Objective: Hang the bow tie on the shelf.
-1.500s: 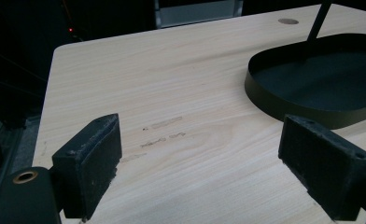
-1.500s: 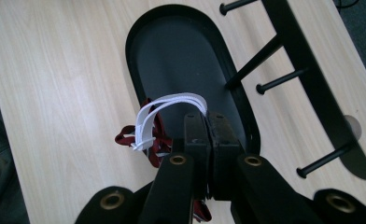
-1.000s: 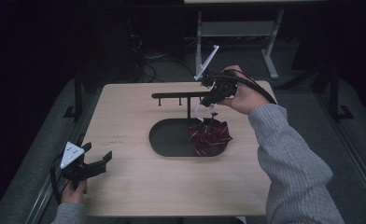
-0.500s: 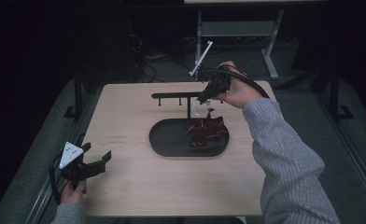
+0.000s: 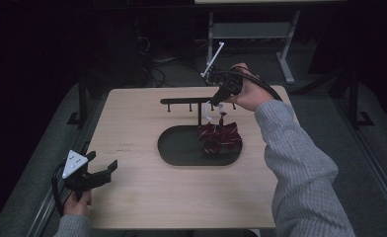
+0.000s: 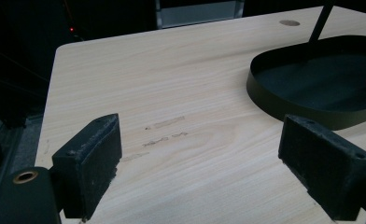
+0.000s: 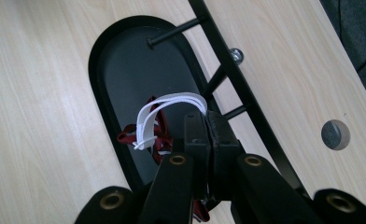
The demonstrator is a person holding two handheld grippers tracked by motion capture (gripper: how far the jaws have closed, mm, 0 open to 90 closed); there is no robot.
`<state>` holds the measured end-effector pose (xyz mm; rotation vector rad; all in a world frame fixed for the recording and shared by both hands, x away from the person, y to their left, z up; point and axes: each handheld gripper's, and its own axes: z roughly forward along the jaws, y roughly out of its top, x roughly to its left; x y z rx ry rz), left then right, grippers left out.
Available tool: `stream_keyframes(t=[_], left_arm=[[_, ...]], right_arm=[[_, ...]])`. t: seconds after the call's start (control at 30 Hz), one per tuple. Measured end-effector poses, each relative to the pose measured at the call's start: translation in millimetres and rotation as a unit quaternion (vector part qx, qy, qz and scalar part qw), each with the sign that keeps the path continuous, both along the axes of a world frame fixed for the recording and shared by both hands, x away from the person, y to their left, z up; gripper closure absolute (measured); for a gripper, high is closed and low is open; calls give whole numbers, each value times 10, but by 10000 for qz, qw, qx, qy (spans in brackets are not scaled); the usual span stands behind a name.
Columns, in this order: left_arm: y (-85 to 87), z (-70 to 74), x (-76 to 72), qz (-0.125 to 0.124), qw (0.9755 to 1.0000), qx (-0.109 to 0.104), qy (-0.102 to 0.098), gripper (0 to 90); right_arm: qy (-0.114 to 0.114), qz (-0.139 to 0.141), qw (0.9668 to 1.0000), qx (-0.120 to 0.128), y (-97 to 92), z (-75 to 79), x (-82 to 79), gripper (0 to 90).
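Note:
A dark red striped bow lies at the right end of the black oval tray. A white elastic loop rises from it. My right gripper is shut on that loop, just below the right end of the black peg rack. In the right gripper view the shut gripper pinches the loop, which arches to the left over the bow and the tray. The rack bar runs close on the right. My left gripper is open and empty at the table's front left.
In the left gripper view my open gripper hovers over bare wood, with the tray rim ahead to the right. The rack's post stands in the tray. A round cable hole sits beyond the rack. Dark floor and a desk frame lie behind the table.
My right gripper has edged up and back toward the rack bar with the white loop, and the bow has shifted slightly with it. The left gripper has stayed put.

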<state>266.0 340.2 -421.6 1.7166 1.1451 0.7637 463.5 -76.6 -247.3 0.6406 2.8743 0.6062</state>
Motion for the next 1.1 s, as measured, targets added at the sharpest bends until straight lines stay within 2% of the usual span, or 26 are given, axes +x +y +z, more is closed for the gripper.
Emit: stream_keyframes(t=[0.37, 0.63, 1.1], left_arm=[[1, 3, 0, -15, 10000, 18, 2, 128], [5, 0, 1, -20, 10000, 11, -3, 128], [3, 1, -3, -23, 10000, 13, 3, 128]], right_arm=[[76, -150, 9998, -59, -22, -84, 120, 876], [124, -270, 9996, -7, -61, -123, 195, 875], [176, -358, 9992, -1, -87, -176, 218, 860]])
